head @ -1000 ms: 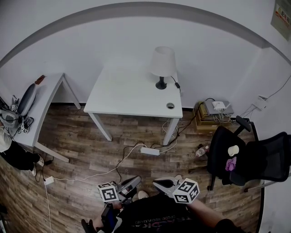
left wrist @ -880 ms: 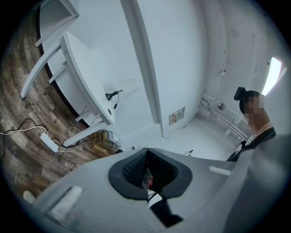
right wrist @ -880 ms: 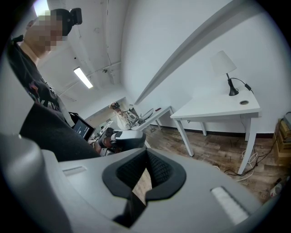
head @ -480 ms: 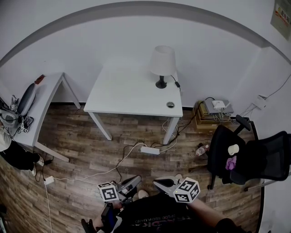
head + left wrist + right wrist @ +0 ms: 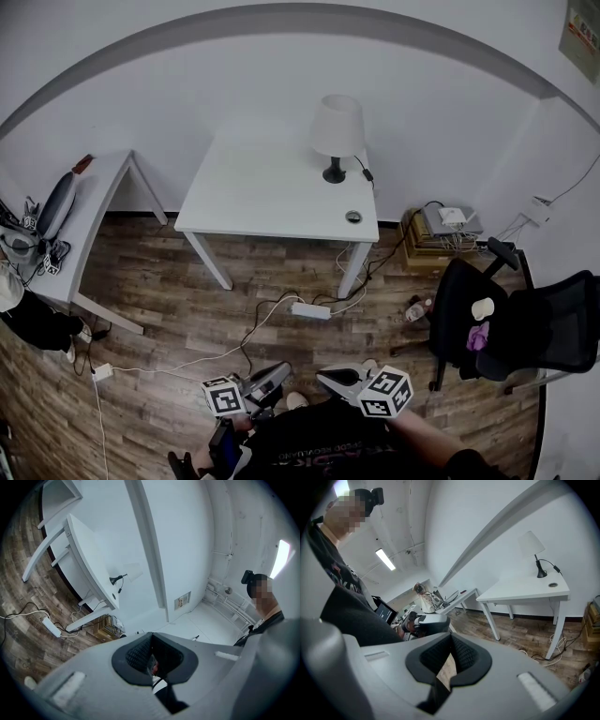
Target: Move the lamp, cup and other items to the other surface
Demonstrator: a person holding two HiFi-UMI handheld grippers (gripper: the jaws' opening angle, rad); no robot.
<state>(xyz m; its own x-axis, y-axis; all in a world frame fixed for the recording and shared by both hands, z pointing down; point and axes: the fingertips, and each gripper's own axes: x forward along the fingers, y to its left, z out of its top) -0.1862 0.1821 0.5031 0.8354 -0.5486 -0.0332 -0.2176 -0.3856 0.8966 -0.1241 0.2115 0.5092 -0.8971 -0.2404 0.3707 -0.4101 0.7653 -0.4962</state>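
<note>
A white-shaded lamp (image 5: 336,131) on a black base stands at the back right of the white table (image 5: 262,202); a small dark round thing (image 5: 352,217) sits near that table's front right corner. Both grippers hang low in front of the person, far from the table. My left gripper (image 5: 275,375) and right gripper (image 5: 330,378) point toward each other, each shut with nothing between the pads. The lamp (image 5: 532,543) and table (image 5: 525,591) also show far off in the right gripper view. The left gripper view shows the lamp (image 5: 132,572) sideways.
A second white table (image 5: 89,220) at the left carries dark gear. A black office chair (image 5: 511,323) at the right holds a pale cup (image 5: 481,308) and a purple item (image 5: 476,337). A power strip (image 5: 309,310) and cables lie on the wood floor.
</note>
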